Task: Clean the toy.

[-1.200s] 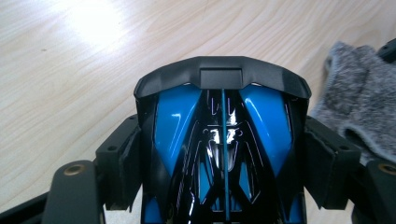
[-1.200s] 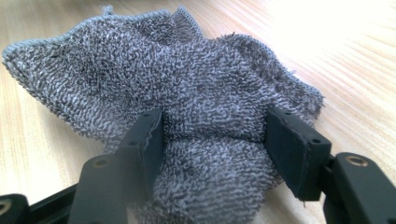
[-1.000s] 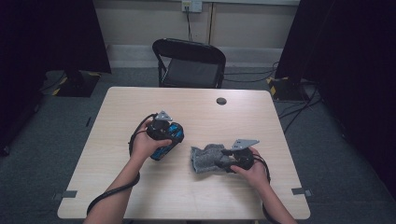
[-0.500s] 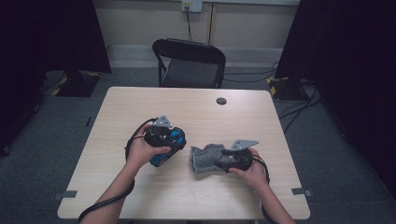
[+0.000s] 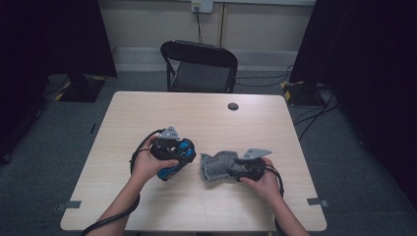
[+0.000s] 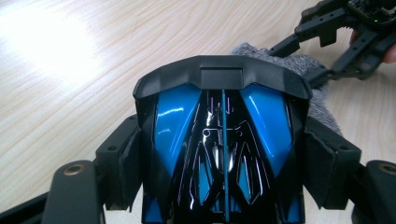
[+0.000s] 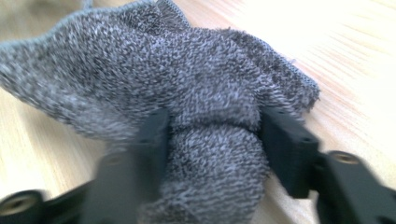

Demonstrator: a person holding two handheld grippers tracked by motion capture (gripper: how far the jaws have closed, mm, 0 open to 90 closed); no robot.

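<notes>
While the left gripper (image 6: 223, 154) clamps a blue-black gadget (image 5: 178, 156) just off the table (image 5: 147, 113), the right gripper's (image 7: 212, 144) jaws have just been closing, bunching the grey cloth (image 5: 217, 165) btwn them. Looks like wipe prep; next needs cloth & gadget brought together.

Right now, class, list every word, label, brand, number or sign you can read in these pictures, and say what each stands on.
None: no readable text anywhere.
Blue and black toy car in the left gripper: glossy shell, no lettering.
Grey cloth in the right gripper: plain knit, no tag.
Table: bare wood.
</notes>
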